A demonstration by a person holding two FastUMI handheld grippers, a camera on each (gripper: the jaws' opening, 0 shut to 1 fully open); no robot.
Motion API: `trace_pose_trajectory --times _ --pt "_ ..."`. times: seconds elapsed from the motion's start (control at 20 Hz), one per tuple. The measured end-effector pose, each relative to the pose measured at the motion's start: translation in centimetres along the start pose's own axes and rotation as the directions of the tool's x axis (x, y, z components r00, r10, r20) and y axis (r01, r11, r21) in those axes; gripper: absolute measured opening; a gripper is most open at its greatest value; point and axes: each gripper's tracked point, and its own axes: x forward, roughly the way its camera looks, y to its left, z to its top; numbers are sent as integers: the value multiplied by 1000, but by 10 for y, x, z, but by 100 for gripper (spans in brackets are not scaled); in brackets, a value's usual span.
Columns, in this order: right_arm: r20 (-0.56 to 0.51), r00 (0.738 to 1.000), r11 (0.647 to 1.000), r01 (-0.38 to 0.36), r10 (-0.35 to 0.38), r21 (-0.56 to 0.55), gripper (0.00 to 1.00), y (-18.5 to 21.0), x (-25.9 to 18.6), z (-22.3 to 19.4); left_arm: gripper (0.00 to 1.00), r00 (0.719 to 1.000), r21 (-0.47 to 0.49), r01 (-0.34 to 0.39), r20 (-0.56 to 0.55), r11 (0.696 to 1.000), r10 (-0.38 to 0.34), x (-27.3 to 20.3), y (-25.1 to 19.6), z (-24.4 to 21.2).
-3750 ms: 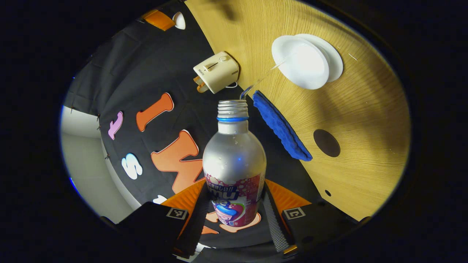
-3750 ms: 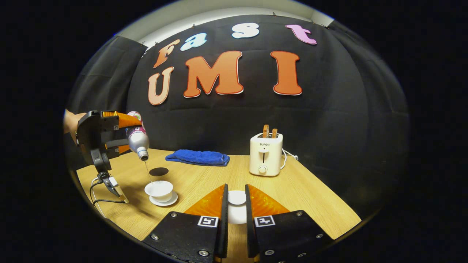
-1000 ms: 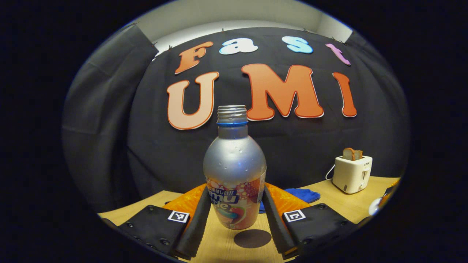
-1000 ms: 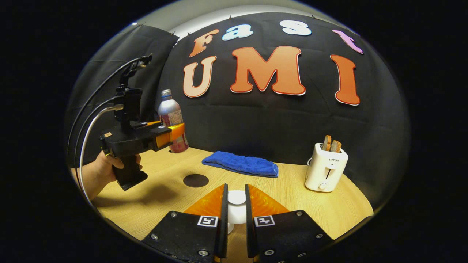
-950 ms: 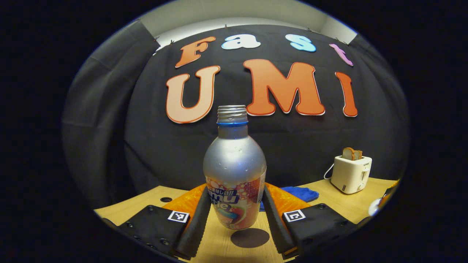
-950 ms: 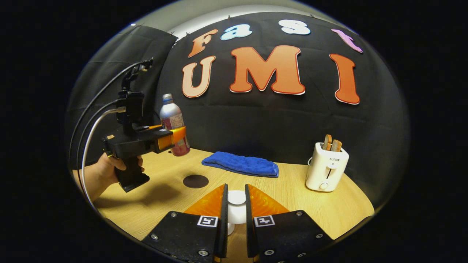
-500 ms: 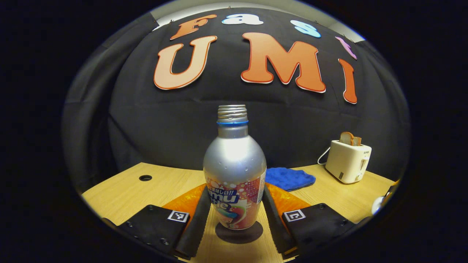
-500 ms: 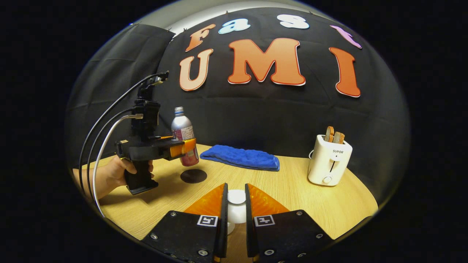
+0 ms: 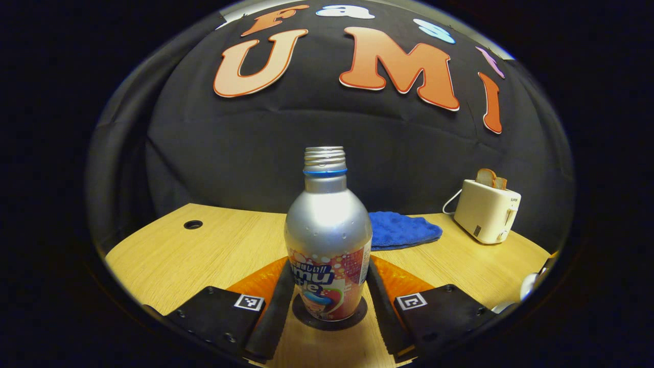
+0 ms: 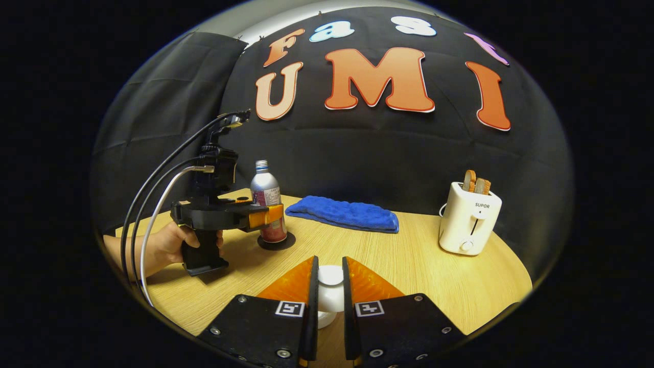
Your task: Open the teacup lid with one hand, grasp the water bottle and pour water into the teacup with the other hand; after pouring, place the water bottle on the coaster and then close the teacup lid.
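Water bottle (image 9: 327, 240), silvery metal with a threaded open neck, is clamped upright by the left gripper (image 9: 327, 301) and now stands on the round dark coaster (image 9: 357, 317), having been lowered; the white teacup lid (image 10: 330, 294) is pinched by the right gripper (image 10: 327, 301) above the wood-grain table (image 10: 409, 266).

The water bottle (image 9: 327, 240) is no longer tipped over the cup and pouring; the left gripper (image 9: 327, 299) has turned it upright and carried it along the table's far-left side toward the back edge. A second ago it was hanging above the dark coaster (image 9: 357, 313); now it is sitting on that coaster, upright, with the left gripper's fingers (image 9: 273, 312) still pressing both its sides.
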Motion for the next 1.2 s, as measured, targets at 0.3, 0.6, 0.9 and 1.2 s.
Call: trace_pose_trajectory --times 0.3,0.6,0.9,1.2 --pt "-20 1000 1000 -20 20 10 22 12 3 -7 81 999 11 35 -38 999 -35 1 -10 -7" --pt "-24 999 999 -29 30 31 22 19 10 -18 97 997 76 73 3 994 -74 -17 -18 4" --pt "-19 998 997 -56 58 57 22 30 14 -27 100 995 97 59 80 994 -67 -51 -14 24" --pt "-3 998 997 -56 56 44 22 32 13 -29 100 995 65 25 94 998 -31 -83 -5 21"
